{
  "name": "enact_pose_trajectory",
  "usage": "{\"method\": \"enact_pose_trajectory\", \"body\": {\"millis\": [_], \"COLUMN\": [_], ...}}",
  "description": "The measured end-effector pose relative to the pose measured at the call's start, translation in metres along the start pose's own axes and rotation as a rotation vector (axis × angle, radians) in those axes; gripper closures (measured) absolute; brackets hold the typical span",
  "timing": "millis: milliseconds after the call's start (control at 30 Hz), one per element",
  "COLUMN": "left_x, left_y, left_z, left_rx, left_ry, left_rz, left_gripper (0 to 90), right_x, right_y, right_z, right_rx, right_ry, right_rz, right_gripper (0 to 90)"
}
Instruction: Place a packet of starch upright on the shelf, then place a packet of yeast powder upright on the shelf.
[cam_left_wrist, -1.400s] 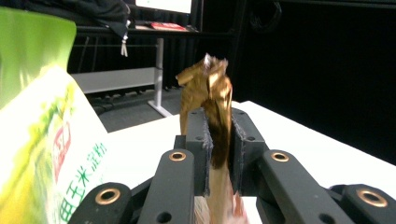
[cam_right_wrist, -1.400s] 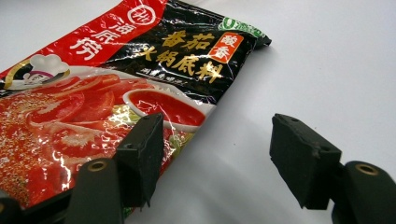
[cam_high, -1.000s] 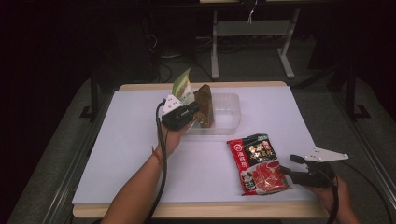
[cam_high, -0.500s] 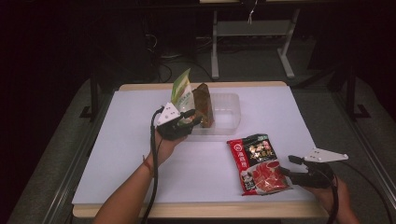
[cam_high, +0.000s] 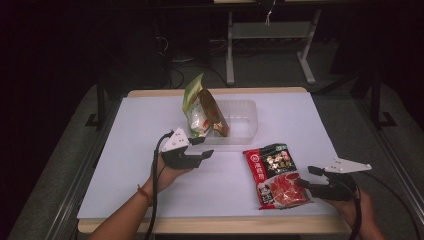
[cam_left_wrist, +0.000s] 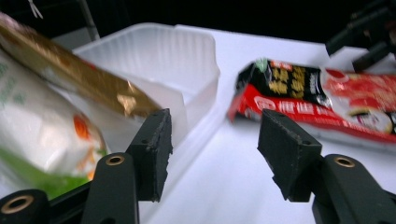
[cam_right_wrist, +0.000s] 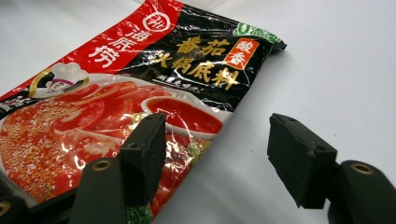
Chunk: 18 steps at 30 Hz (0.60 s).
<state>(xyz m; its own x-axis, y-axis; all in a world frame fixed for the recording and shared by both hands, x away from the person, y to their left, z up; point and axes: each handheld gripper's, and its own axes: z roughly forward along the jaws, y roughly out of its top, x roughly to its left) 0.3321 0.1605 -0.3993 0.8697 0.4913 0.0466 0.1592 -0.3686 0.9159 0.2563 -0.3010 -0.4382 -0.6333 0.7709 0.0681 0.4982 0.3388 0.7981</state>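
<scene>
Black jaws of left gripper (cam_high: 202, 148) just opened, empty; right gripper (cam_high: 306, 176) jaws spread beside red packet (cam_high: 276, 175).

A dim lab-like recording room; beyond the grippers, a white-covered table (cam_high: 150, 125), floor cables (cam_high: 180, 75), a metal desk frame (cam_high: 270, 35).

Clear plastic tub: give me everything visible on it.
The clear plastic tub is a shallow, translucent rectangular tray with ribbed walls and rounded corners, looking like thin moulded plastic. It sits upright on the white table, at the far middle. Two snack bags stand tilted in its left end, leaning over the rim; its right part is bare. No jaws touch it.
</scene>
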Motion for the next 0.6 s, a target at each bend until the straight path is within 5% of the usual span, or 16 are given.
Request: {"method": "enact_pose_trajectory", "body": {"millis": [233, 600], "left_x": [-0.001, 0.000], "left_y": [-0.017, -0.023], "left_z": [-0.008, 0.002], "left_rx": [0.014, 0.076], "left_ry": [-0.013, -0.054], "left_rz": [-0.024, -0.043], "left_gripper": [40.5, 35.7], "right_x": [0.003, 0.003], "right_y": [0.004, 0.004], "right_z": [0.000, 0.002], "right_rx": [-0.001, 0.017], "right_ry": [0.008, 0.056], "right_rz": [-0.012, 0.003], "right_gripper": [36.6, 34.5]}}
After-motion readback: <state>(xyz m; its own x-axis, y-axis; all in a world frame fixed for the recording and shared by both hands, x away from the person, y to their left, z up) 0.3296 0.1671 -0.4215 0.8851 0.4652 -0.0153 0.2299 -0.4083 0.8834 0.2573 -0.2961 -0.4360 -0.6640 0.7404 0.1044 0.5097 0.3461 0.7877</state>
